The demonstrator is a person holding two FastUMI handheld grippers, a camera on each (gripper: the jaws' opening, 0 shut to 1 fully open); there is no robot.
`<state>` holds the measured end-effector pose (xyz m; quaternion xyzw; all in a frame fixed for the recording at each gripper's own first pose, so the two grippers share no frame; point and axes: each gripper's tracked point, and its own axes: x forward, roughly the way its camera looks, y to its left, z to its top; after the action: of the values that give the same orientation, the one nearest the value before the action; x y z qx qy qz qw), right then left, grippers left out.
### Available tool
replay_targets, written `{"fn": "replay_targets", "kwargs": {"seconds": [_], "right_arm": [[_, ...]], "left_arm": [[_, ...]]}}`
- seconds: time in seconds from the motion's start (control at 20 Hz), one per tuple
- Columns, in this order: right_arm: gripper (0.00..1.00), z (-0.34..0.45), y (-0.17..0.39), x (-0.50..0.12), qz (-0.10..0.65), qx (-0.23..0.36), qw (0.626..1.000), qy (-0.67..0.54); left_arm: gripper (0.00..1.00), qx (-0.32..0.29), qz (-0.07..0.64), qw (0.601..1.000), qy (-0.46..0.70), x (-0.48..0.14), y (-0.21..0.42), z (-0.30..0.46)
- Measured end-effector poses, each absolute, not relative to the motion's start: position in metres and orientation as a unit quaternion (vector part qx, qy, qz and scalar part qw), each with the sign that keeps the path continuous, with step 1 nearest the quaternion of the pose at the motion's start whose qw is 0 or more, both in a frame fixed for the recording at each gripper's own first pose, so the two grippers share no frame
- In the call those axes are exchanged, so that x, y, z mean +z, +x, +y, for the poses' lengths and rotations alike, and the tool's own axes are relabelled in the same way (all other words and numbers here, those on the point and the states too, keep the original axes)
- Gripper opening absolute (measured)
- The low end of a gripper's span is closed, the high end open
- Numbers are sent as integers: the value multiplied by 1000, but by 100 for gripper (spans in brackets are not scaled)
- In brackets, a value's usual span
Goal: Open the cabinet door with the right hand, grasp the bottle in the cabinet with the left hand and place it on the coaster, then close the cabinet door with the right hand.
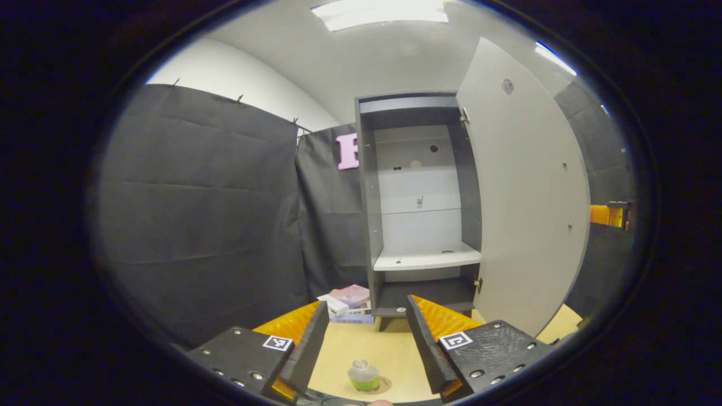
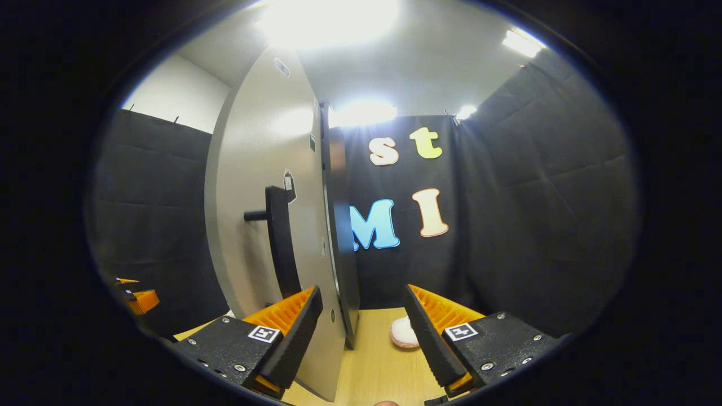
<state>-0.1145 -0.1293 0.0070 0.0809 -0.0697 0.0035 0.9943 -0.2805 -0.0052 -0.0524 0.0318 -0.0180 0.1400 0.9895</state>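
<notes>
Bottle (image 1: 364, 376): small, squat, clear-walled with a pale cap and green contents in its lower part; stands upright on the coaster (image 1: 384, 385), a thin round tan disc, on the near tabletop (image 1: 389, 349) of pale, smooth wood grain, between the fingers of the left tool (image 1: 364, 344) but touching neither. By this showing, retrieval and placement look complete. Left tool: fingers spread wide, holding nothing; ribbed inner pads, matte housings with screw heads and a square printed marker on each. Cabinet (image 1: 420, 203): tall, narrow, dark matte carcass with pale back panels and a pale shelf (image 1: 427, 259), bare of any bottle; stands at the far side of the tabletop. Cabinet door (image 1: 524, 192): flat pale slab, hinged on the right, swung fully outward; closing is the step left. In the right gripper view its outer face carries a dark vertical bar handle (image 2: 280, 237) on a short post. Right tool (image 2: 364, 338): fingers spread, gripping nothing, straddling the door's near edge without a visible press. Sundries: stack of books (image 1: 351, 303) left of the cabinet foot; a small pale rounded object (image 2: 404, 332) on the tabletop, kind unclear.
</notes>
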Motion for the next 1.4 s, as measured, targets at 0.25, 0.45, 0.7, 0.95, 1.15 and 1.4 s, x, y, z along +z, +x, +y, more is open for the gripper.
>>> {"fn": "replay_targets", "kwargs": {"seconds": [0.25, 0.45, 0.7, 0.95, 1.15, 1.4], "right_arm": [[87, -125, -115, 19, -64, -18, 997, 50], [89, -111, -118, 17, -52, -28, 997, 54], [87, -93, -119, 20, -46, -35, 997, 49], [89, -60, -120, 20, -34, -25, 998, 55], [89, -28, -123, 27, -43, -22, 998, 34], [89, 12, -110, 27, -44, -9, 998, 35]], "left_arm": [[79, 119, -26, 992, 38, -42, -264, 3], [85, 98, -25, 994, 38, -41, -245, 16], [78, 69, -25, 997, 37, -41, -221, 25], [85, 46, -27, 998, 33, -41, -197, 37], [77, 28, -26, 999, 33, -46, -173, 44], [85, 17, -29, 999, 33, -47, -140, 63]]}}
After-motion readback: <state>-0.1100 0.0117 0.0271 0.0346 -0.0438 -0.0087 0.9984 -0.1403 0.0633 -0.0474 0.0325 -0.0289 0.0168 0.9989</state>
